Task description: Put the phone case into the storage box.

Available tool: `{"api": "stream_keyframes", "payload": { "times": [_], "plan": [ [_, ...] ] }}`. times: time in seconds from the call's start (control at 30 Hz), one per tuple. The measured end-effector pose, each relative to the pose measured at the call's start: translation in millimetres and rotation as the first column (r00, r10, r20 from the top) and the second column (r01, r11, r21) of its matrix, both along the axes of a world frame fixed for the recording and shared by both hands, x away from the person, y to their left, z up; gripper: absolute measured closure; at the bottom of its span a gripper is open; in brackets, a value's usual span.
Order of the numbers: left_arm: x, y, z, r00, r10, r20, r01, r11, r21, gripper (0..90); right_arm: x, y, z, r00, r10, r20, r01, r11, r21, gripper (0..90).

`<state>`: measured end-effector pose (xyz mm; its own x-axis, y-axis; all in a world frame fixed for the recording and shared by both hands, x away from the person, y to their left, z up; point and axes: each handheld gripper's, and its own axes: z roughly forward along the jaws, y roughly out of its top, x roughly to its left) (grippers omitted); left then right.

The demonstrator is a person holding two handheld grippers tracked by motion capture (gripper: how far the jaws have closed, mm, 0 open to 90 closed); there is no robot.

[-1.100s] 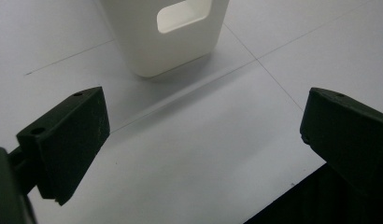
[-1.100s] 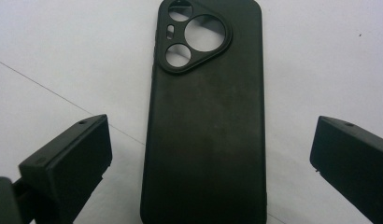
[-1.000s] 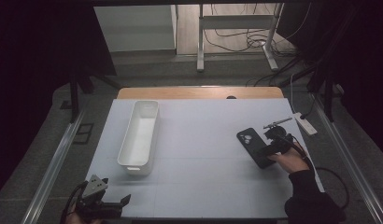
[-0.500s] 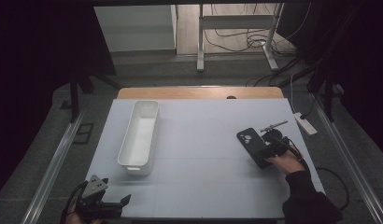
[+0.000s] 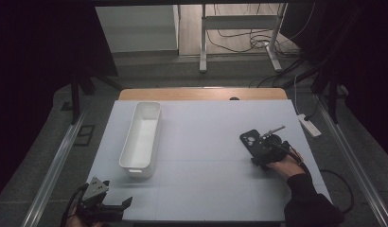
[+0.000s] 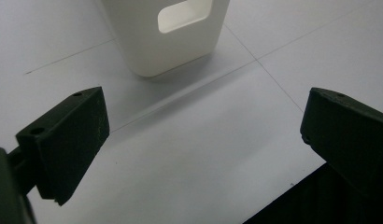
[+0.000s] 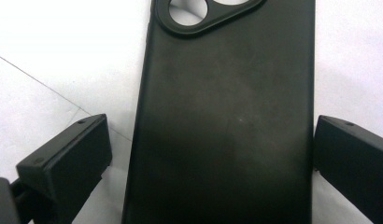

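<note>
A black phone case [image 7: 227, 121] is seen lying flat on the white worktop [image 5: 206, 142], back side up, at the worktop's right side. In the high view the case [image 5: 255, 143] has its long axis set on a diagonal: the end with the camera cut-outs is turned toward the far left, and the other end toward the near right, where the right hand-held gripper [image 5: 267, 153] is placed. In the right gripper view the case is seen running straight up the picture, cut-outs at the top, its lower part lying between the two black jaws. The jaws are spread wide, one on each long edge of the case; a strip of worktop is visible between the left jaw and the case, and the right jaw is seen just beside the other edge. No grip on the case is made out.

A long white bin [image 5: 141, 137] is set well apart to the left, its long axis pointing away from the person. The left hand-held gripper [image 5: 117, 206] is held at the near left corner of the worktop, jaws wide apart and holding nothing; the bin's handled end [image 6: 173, 32] is faced by it.
</note>
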<state>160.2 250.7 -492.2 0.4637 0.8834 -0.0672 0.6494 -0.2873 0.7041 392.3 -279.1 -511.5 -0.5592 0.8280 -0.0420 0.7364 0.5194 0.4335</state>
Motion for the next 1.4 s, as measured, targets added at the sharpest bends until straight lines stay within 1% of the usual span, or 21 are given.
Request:
{"api": "stream_keyframes", "payload": {
  "times": [0.23, 0.3, 0.4, 0.6, 0.67, 0.77, 0.87, 0.93, 1.03, 1.1, 1.13, 1.2, 1.4],
  "plan": [
    [-0.2, 0.8, 0.5, 1.0000, 0.003, 0.001, -0.003, 1.0000, -0.007, 0.2, 0.8, 1.9, 0.6, 1.0000, 0.000, -0.009, 0.000, 1.000, -0.015, 0.0],
    [-0.2, 0.9, 0.5, 1.0000, 0.002, 0.001, -0.002, 1.0000, -0.007, 0.0, 0.5, 2.1, 1.6, 0.9999, -0.002, -0.014, 0.002, 1.000, -0.014, 3.2],
    [0.5, 1.4, 0.4, 1.0000, -0.003, -0.006, 0.003, 0.9999, -0.014, 0.0, -1.5, 3.4, 5.5, 0.9997, 0.002, -0.024, -0.003, 1.000, -0.011, 11.3],
    [3.1, 4.4, -0.1, 0.9993, -0.020, -0.033, 0.019, 0.9984, -0.053, 1.0, -0.8, 5.6, 7.6, 0.9988, -0.026, -0.041, 0.026, 0.999, -0.022, 13.7],
    [3.6, 5.0, 0.0, 0.9990, -0.025, -0.037, 0.022, 0.9980, -0.060, 1.3, -1.0, 5.5, 7.9, 0.9987, -0.029, -0.041, 0.028, 0.999, -0.020, 14.1],
    [3.8, 4.9, 0.1, 0.9989, -0.029, -0.038, 0.026, 0.9980, -0.058, 1.3, -0.9, 4.9, 8.1, 0.9988, -0.028, -0.041, 0.027, 0.999, -0.016, 14.5],
    [3.8, 3.6, 0.2, 0.9988, -0.032, -0.036, 0.030, 0.9982, -0.051, 1.1, -1.0, 3.3, 8.6, 0.9990, -0.025, -0.038, 0.025, 1.000, -0.008, 14.8],
    [3.9, 3.4, 0.1, 0.9987, -0.036, -0.036, 0.035, 0.9981, -0.051, 0.7, -1.4, 2.5, 9.4, 0.9990, -0.026, -0.035, 0.027, 1.000, 0.006, 14.8],
    [4.2, 3.7, 0.3, 0.9981, -0.043, -0.045, 0.040, 0.9972, -0.063, 0.3, -3.4, 1.5, 12.6, 0.9996, -0.018, -0.020, 0.018, 0.999, 0.026, 14.9],
    [4.3, 3.7, 0.4, 0.9980, -0.045, -0.045, 0.043, 0.9972, -0.062, 0.0, -3.9, 1.3, 13.4, 0.9998, -0.014, -0.017, 0.014, 0.999, 0.030, 14.9],
    [4.4, 3.4, 0.5, 0.9979, -0.047, -0.044, 0.045, 0.9972, -0.059, 0.0, -5.1, 0.8, 14.9, 0.9999, -0.010, -0.009, 0.010, 0.999, 0.041, 14.9],
    [4.7, 2.5, 0.7, 0.9977, -0.052, -0.044, 0.050, 0.9972, -0.055, 0.0, -7.3, 0.5, 17.1, 1.0000, -0.003, 0.005, 0.002, 0.999, 0.049, 15.0],
    [5.5, 0.3, 5.8, 0.9978, -0.064, -0.016, 0.063, 0.9955, -0.071, 0.0, -11.7, 0.1, 21.7, 0.9997, 0.015, 0.021, -0.016, 0.998, 0.065, 15.4]
  ]
}}
